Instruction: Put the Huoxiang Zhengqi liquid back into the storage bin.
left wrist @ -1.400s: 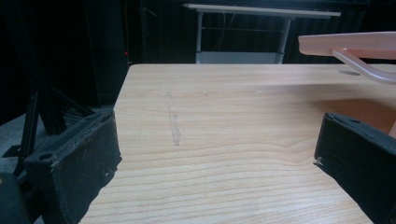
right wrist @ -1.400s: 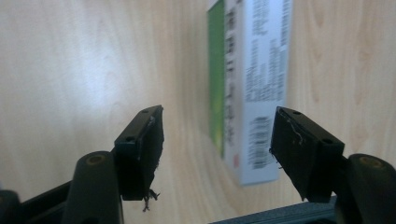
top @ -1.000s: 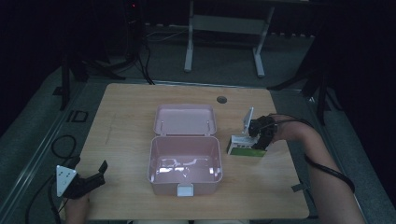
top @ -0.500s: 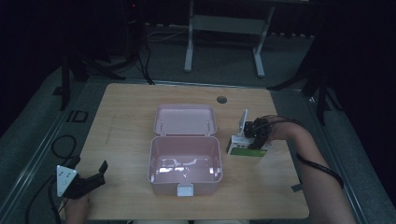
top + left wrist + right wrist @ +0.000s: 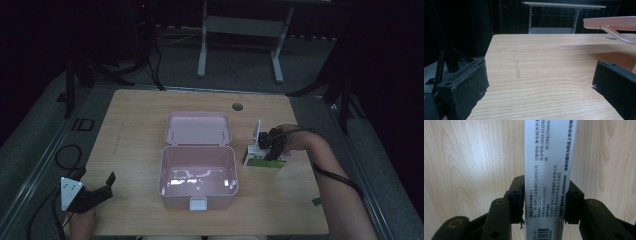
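1. Right gripper (image 5: 267,146), in the high view, stands over a small green-and-white box (image 5: 264,159) that lies on the wooden table (image 5: 135,130), just to the right of the open pink lunch box (image 5: 198,175). Its jaws have just been closing, with the carton between them. The lid (image 5: 198,128) of the pink box is folded back, and I see nothing inside.

2. Left gripper (image 5: 90,192), also in the high view, rests near the front left corner of the table, well apart from both boxes.

3. Seen through the left gripper view, its two black jaws are spread wide with only bare table (image 5: 544,72) between them. The edge of the pink lid (image 5: 614,23) shows at the upper right.

4. Looking along the right gripper view, the black pads (image 5: 517,200) press on both long sides of the white printed carton (image 5: 547,177), which looks like a medicine box, so the jaws are pinching it.

5. My judgement: the step in hand is the grasp of the carton. The next move probably calls for a straight lift, then carrying it over the pink box and lowering it inside without hitting the rim.
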{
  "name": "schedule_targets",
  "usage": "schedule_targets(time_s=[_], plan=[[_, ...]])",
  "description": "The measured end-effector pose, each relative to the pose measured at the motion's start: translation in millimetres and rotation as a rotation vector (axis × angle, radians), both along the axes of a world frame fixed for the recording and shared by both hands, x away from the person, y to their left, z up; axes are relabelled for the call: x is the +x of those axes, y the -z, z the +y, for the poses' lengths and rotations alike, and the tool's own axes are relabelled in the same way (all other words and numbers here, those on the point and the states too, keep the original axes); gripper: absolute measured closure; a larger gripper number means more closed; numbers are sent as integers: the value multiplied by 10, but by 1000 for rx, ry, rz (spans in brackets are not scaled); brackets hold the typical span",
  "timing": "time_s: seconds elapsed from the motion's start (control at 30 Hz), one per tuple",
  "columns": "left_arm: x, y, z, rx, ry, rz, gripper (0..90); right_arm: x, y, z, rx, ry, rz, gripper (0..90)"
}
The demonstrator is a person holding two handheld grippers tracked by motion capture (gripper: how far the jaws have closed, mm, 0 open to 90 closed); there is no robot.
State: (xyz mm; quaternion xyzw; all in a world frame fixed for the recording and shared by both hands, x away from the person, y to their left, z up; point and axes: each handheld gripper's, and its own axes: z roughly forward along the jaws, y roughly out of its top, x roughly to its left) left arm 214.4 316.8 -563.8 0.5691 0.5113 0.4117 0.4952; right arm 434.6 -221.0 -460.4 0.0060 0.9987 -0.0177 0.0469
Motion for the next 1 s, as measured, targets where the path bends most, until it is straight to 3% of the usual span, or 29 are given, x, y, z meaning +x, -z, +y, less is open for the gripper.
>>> schedule_targets(time_s=[0.17, 0.4, 1.0], plan=[[-1, 0, 1, -2, -1, 1, 4, -30, -12, 14, -22, -10, 14, 616], [0, 0, 0, -2, -2, 1, 3, -102, -66, 25, -51, -3, 80, 618], [2, -1, -2, 3, -4, 3, 4, -408, -405, 86, -24, 38, 60, 618]])
